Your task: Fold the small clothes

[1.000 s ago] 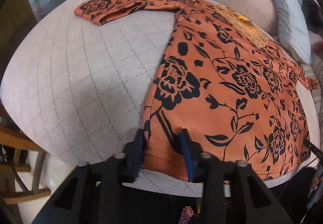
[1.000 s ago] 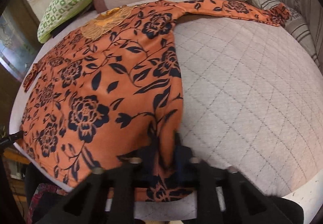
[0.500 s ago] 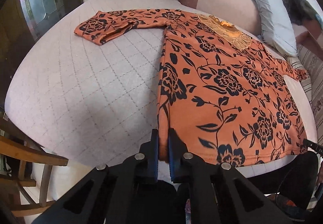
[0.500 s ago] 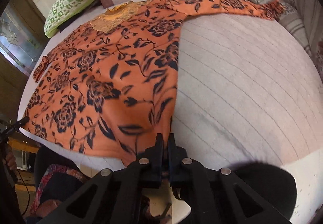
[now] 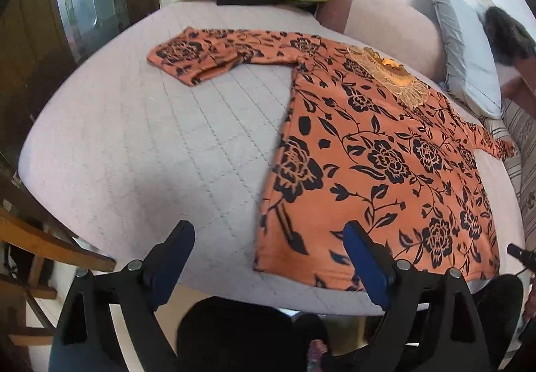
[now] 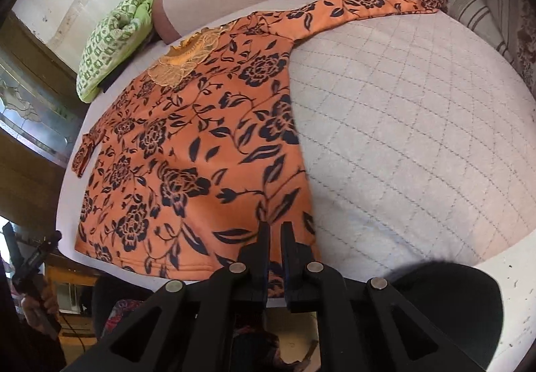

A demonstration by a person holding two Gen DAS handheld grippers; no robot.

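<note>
Shirt [image 5: 375, 164] flat on bed [image 5: 140, 144], collar toward pillows, hem nearest.

Black angular linkages, silver rivets, blue-padded fingers [image 5: 363, 254].

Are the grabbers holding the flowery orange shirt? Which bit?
The right gripper pinches the orange shirt at its bottom hem corner. The left gripper is open, holding nothing.

No readable txt, labels, brands or nos. anywhere in either view.
</note>
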